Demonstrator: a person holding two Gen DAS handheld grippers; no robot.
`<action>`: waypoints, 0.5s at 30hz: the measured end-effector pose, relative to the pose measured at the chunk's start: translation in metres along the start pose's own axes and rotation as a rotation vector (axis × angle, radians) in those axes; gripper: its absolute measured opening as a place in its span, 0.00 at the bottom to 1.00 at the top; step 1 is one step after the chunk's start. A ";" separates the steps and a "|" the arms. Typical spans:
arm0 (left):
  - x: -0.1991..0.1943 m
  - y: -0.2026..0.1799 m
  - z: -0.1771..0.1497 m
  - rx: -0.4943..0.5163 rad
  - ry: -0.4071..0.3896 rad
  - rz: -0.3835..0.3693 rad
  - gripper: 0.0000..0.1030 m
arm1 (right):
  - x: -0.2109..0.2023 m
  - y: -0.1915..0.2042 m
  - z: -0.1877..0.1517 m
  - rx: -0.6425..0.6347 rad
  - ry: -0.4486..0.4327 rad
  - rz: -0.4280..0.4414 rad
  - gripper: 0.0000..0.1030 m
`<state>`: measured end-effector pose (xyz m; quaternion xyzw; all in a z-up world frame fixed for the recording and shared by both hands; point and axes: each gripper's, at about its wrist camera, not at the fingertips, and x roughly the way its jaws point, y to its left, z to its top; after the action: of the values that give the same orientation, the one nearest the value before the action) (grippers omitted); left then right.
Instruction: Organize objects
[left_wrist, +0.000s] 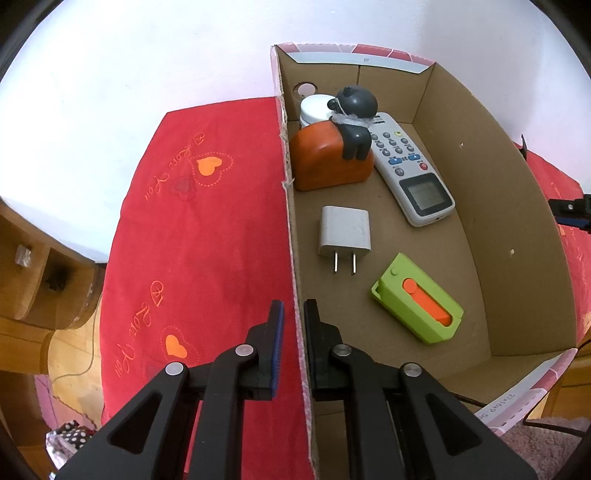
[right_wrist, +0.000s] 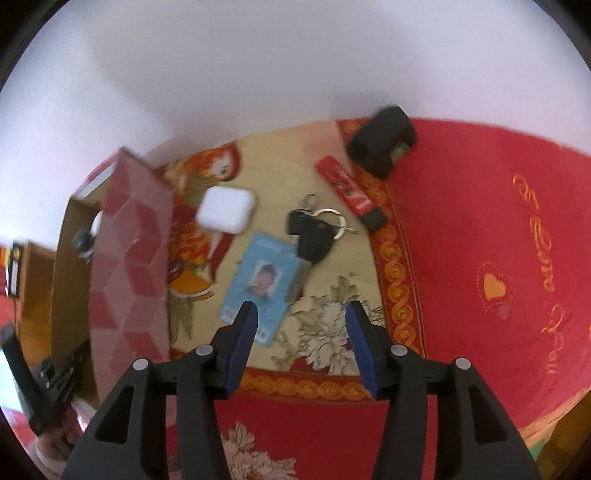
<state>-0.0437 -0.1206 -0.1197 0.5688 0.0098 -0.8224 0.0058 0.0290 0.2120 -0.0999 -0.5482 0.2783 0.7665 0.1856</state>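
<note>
The left gripper (left_wrist: 294, 314) is clamped on the near wall of the box (left_wrist: 517, 236), which bears "HY" on its far rim and "22×16×9.5" on its near flap. Five things lie inside: a remote (left_wrist: 410, 173), a charger (left_wrist: 344, 236), a green-orange case (left_wrist: 417, 302), a figurine (left_wrist: 336, 147) and a white jar (left_wrist: 314, 109). The red cloth (left_wrist: 207, 229) reads "Love You" twice. The right gripper (right_wrist: 301, 317) hangs part open and empty over the card (right_wrist: 258, 291); one key bunch (right_wrist: 314, 232), one white case (right_wrist: 227, 208) and one red tag (right_wrist: 349, 188) lie beyond.

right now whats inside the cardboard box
Inside the cardboard box: a grey figure on an orange block, a remote, a white plug adapter, a green-orange case. A white jar sits mostly hidden behind the block.
</note>
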 end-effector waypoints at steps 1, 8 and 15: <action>0.001 0.001 0.000 0.001 0.000 0.001 0.11 | 0.003 -0.003 0.003 0.004 -0.004 -0.014 0.49; 0.002 0.005 -0.002 -0.001 0.003 -0.001 0.11 | 0.015 -0.014 0.033 -0.027 -0.048 -0.113 0.51; 0.006 0.011 -0.002 -0.005 0.008 0.000 0.11 | 0.010 -0.025 0.070 0.054 -0.113 -0.107 0.62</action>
<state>-0.0440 -0.1313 -0.1258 0.5720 0.0116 -0.8202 0.0072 -0.0111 0.2758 -0.0975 -0.5129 0.2581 0.7775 0.2564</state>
